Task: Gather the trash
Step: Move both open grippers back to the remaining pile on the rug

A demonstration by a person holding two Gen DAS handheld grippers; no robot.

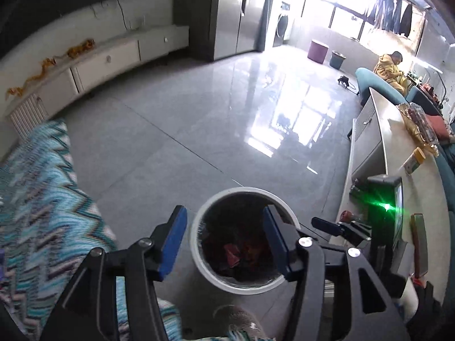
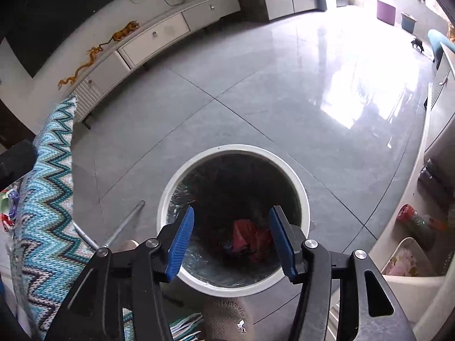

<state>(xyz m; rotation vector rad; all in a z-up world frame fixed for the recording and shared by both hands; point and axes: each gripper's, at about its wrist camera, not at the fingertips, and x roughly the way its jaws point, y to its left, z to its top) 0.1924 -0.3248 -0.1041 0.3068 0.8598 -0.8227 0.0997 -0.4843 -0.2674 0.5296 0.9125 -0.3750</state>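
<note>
Both claws, left claw [image 1: 224,237] and right claw [image 2: 231,237], spread empty over bin [image 2: 170,196] (red scrap [image 2: 247,237], possibly wrapper); only left view shows seated person [image 1: 391,68].

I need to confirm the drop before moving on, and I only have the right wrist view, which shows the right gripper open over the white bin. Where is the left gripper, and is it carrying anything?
Observer: The left gripper is also over the white trash bin, jaws apart, nothing between them.
Operator: Does your other view show trash left on the table?
Observer: Yes, crinkly gold-and-clear wrappers lie further along the tabletop.
Operator: Anything nearer to me?
Observer: A small yellow-capped container stands just this side of the wrappers.
</note>
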